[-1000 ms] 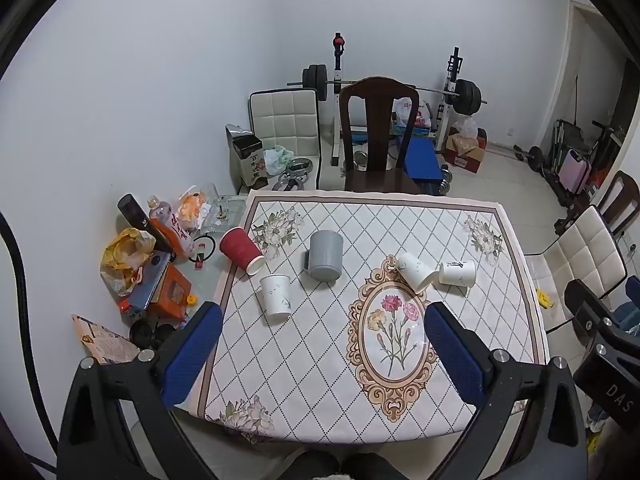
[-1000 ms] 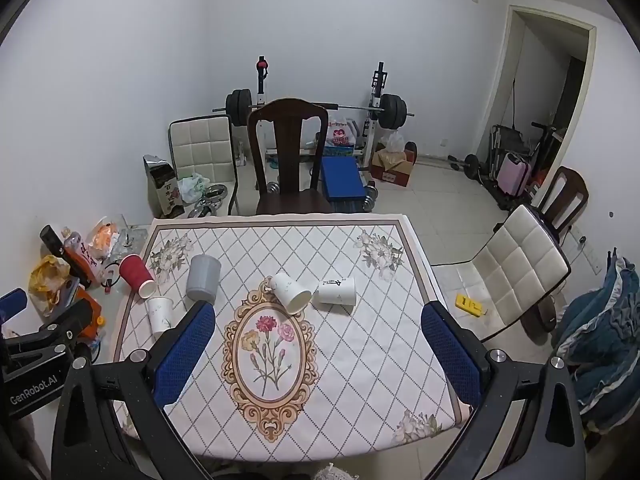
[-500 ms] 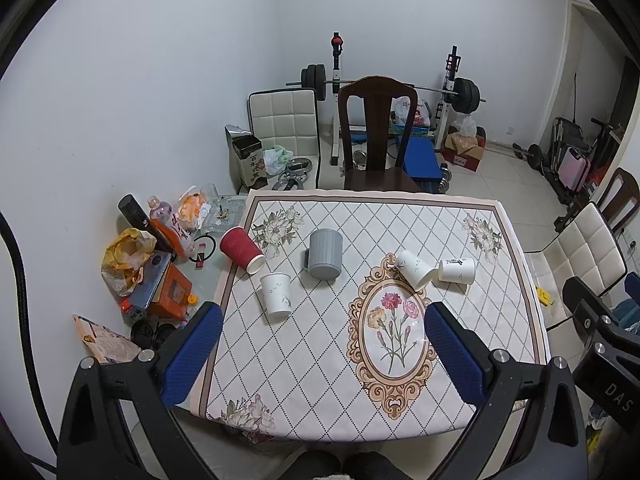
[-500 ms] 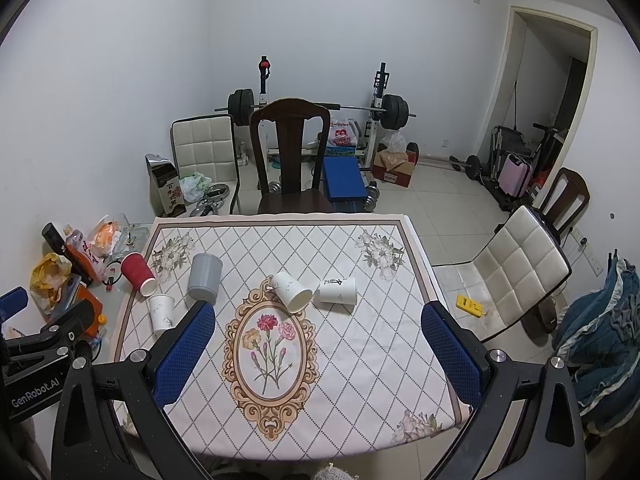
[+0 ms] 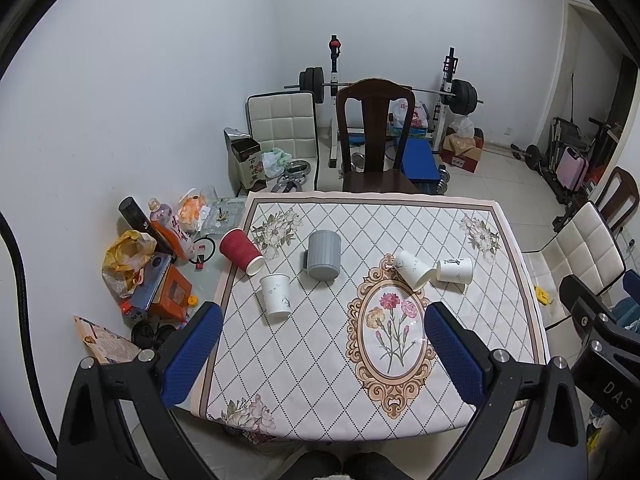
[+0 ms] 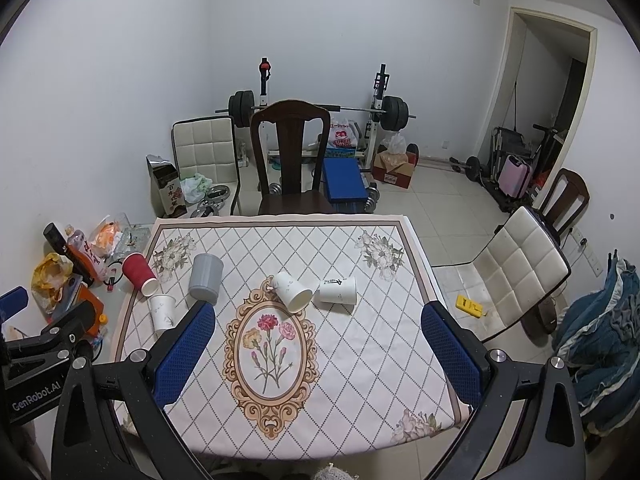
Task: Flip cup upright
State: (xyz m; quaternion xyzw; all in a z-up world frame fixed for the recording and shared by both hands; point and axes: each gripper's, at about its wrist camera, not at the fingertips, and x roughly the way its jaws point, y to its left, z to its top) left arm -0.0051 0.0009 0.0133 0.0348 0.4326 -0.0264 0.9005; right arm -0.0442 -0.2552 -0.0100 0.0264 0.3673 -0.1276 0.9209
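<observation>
Several cups sit on a table with a diamond-pattern cloth (image 5: 320, 360). A red paper cup (image 5: 241, 252) lies on its side at the left edge. A white paper cup (image 5: 275, 294) stands beside it. A grey cup (image 5: 323, 255) stands mouth down. Two white cups lie on their sides at mid table, one (image 5: 413, 269) tilted and one (image 5: 455, 270) to its right; they also show in the right wrist view (image 6: 293, 291) (image 6: 338, 290). My left gripper (image 5: 320, 354) is open, high above the near table. My right gripper (image 6: 316, 354) is open and empty too.
A dark wooden chair (image 5: 374, 140) stands at the table's far side. Bags, bottles and boxes (image 5: 152, 264) crowd the surface left of the table. White padded chairs (image 6: 516, 276) stand to the right. A barbell rack (image 6: 320, 110) is at the back wall.
Both grippers have shifted very slightly; the table sits a touch lower in both views. No cup has moved.
</observation>
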